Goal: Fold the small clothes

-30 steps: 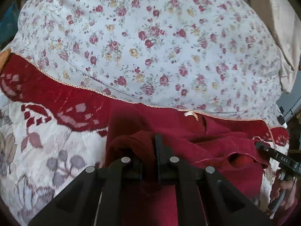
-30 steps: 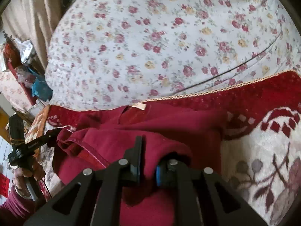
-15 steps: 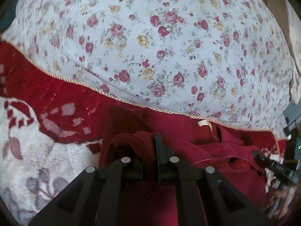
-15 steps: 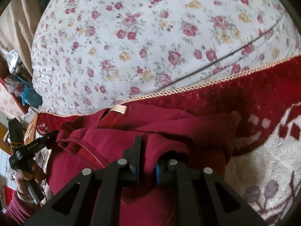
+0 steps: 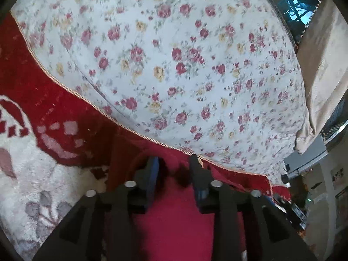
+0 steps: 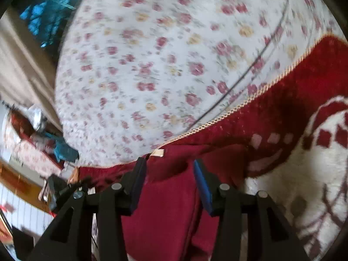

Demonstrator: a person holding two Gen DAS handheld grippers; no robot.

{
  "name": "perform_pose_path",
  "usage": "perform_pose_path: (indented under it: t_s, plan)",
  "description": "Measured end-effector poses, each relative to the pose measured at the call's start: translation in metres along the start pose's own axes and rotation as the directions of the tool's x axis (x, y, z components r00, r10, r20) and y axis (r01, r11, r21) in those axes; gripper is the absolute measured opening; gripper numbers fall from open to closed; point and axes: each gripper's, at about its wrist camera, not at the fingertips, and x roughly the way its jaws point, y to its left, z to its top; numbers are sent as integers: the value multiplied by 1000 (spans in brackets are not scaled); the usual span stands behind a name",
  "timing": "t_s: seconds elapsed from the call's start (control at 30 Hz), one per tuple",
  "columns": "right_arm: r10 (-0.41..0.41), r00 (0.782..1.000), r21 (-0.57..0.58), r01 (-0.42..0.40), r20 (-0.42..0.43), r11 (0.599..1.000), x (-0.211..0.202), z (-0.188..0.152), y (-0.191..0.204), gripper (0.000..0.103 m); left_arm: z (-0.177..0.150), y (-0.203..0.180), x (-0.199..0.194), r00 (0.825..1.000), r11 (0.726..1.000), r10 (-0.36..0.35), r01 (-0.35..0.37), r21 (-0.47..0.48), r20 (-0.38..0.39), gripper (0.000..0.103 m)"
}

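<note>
Maroon garment (image 5: 174,217) lies under both hand-held grippers, left (image 5: 174,169) and right (image 6: 168,169), fingers spread apart.

Right gripper (image 6: 168,169) spread apart over dark red garment (image 6: 165,213), floral sheet (image 6: 152,65) beyond

1. The left gripper (image 5: 173,167) is matte black plastic, its linkage arms angular and ribbed.
2. Four round silver screws sit in a row across its arms.
3. Its fingers (image 5: 152,169) carry blue pads on their inner faces.
4. The right gripper (image 6: 169,169) has the same black frame.
5. It also shows four silver screws.
6. Its fingers (image 6: 202,178) have blue pads too.
</note>
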Motion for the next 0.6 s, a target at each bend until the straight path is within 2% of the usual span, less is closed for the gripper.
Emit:
perform_pose_path:
  t_s: [0.07, 0.1, 0.17, 0.23, 0.3, 0.4, 0.53, 0.6]
  plan:
    - [14, 1000, -52, -14, -3, 999, -7, -8, 11, 48, 0, -2, -11, 996, 1000, 22, -22, -1, 81, 22]
    - [19, 1000, -78, -20, -21, 997, -6, -11, 16, 48, 1, -1, -17, 992, 1000, 11, -9, -19, 123, 26]
    - [14, 997, -123, -23, -70, 992, 7, -16, 26, 48, 3, 2, -19, 989, 999, 4, 3, -49, 148, 34]
    - [-52, 992, -181, 30, -113, 983, 30, -18, 37, 48, 4, 1, -7, 995, 999, 17, -12, -44, 103, 36]
    - [-119, 985, -217, 90, -125, 972, 53, -15, 42, 48, 1, -2, 10, 997, 998, 70, -69, -6, 40, 36]
    - [-204, 974, -176, 186, -94, 967, 87, 2, 34, 50, -8, 2, 48, 976, 979, 205, -203, 31, -67, 36]
    - [-328, 937, -99, 318, -120, 943, 131, 21, 5, 50, -12, 25, 79, 950, 955, 295, -297, 0, -107, 36]
    - [-361, 923, -98, 350, -134, 932, 143, 19, -3, 50, -12, 35, 86, 945, 950, 306, -311, -24, -116, 36]
